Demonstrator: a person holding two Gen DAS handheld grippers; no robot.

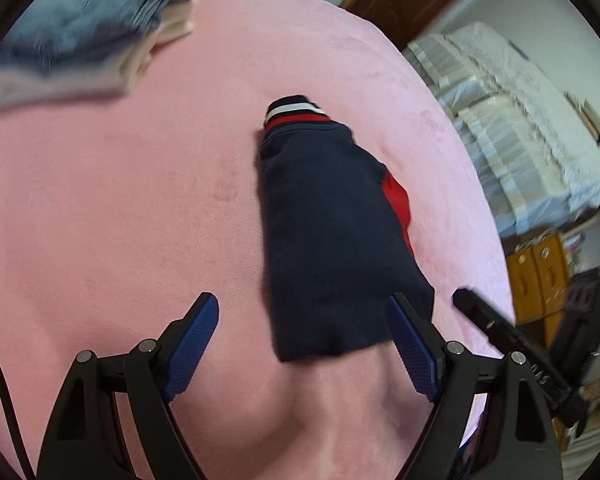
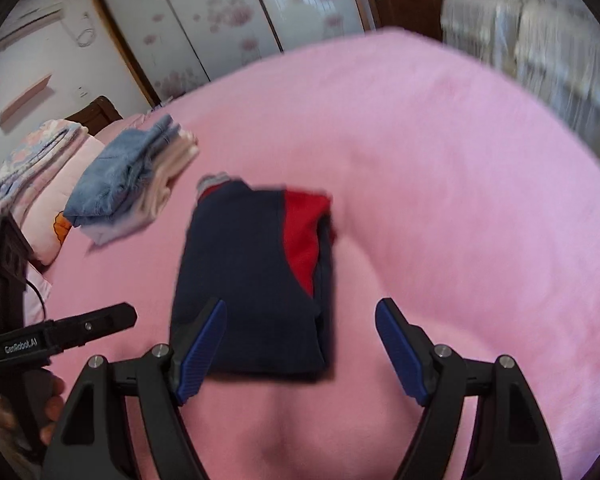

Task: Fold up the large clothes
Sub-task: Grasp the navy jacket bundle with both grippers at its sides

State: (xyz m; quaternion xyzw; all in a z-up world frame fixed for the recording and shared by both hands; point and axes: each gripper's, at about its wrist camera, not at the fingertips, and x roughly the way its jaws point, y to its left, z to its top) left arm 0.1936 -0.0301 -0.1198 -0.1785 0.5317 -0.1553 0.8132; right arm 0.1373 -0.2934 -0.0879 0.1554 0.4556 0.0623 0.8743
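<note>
A folded navy garment with a red panel and a red, white and navy striped band at its far end lies flat on the pink bed cover. My left gripper hovers open over its near edge, the right finger above the near right corner and no pad pressing. In the right wrist view the same garment lies below my right gripper, which is open with its left finger over the cloth. Each gripper shows in the other's view: the right one and the left one.
A stack of folded clothes topped by blue jeans sits on the bed cover beyond the garment, to the left. Folded quilts lie further left. A covered sofa and a yellow cabinet stand beside the bed.
</note>
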